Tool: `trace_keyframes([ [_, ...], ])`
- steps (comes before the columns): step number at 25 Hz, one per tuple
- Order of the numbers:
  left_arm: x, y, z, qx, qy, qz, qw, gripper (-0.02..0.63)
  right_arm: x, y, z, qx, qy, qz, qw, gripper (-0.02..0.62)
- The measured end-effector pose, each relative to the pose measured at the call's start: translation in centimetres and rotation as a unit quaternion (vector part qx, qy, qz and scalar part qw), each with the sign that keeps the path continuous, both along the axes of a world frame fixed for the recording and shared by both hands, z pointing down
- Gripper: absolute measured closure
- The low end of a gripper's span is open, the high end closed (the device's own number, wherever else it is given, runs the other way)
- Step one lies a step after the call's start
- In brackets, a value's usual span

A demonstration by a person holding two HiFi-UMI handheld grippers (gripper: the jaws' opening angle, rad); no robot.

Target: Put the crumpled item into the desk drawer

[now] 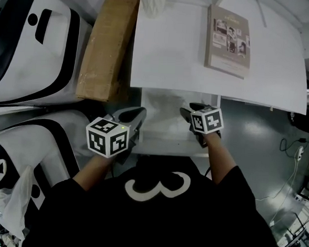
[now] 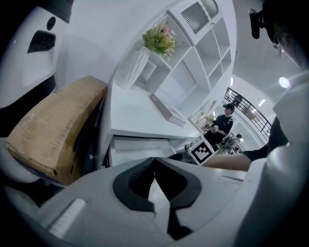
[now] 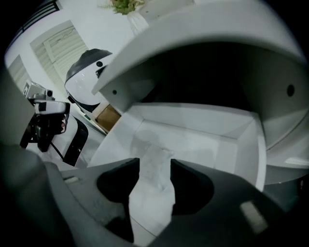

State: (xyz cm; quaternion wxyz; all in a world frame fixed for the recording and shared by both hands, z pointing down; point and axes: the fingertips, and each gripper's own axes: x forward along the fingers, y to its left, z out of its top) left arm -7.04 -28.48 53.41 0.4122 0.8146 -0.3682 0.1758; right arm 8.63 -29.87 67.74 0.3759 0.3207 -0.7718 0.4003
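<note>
A person's dark shirt [image 1: 153, 220] fills the foreground below a white desk [image 1: 169, 63], whose open drawer [image 1: 160, 113] is pulled out toward the body. The right gripper [image 1: 193, 110] points steeply down over the drawer, jaws spread wide. The pale crumpled item [image 3: 153, 158] lies on the drawer floor in the gap between them, and neither pad appears to press on it. The release looks done, so the job now is probably a clean exit. The right gripper should lift straight up with the jaws wide so no pad snags the item and drags it over the drawer's front edge. The right forearm reaches forward from the torso. The left gripper [image 1: 136, 116] sits at the drawer's left front corner, tilted more gently downward, its fingertips together on nothing.
</note>
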Motion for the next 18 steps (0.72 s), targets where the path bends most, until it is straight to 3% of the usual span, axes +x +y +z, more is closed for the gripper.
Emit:
trace_keyframes([
  [6, 0.3, 1.8, -2.2, 0.016, 0.009, 0.01, 0.9998, 0.595, 0.1, 0.4, -7.5, 0.075, -0.046, 0.028, 0.996, 0.404],
  [9, 0.5, 2.9, -3.7, 0.028, 0.013, 0.02, 0.9993, 0.595, 0.1, 1.2, -12.1, 0.124, -0.071, 0.05, 0.988, 0.448],
  [18, 1.8, 6.3, -10.1, 0.086, 0.039, 0.056, 0.9939, 0.595, -1.1, 6.0, -25.2, 0.272, -0.176, 0.072, 0.943, 0.537],
])
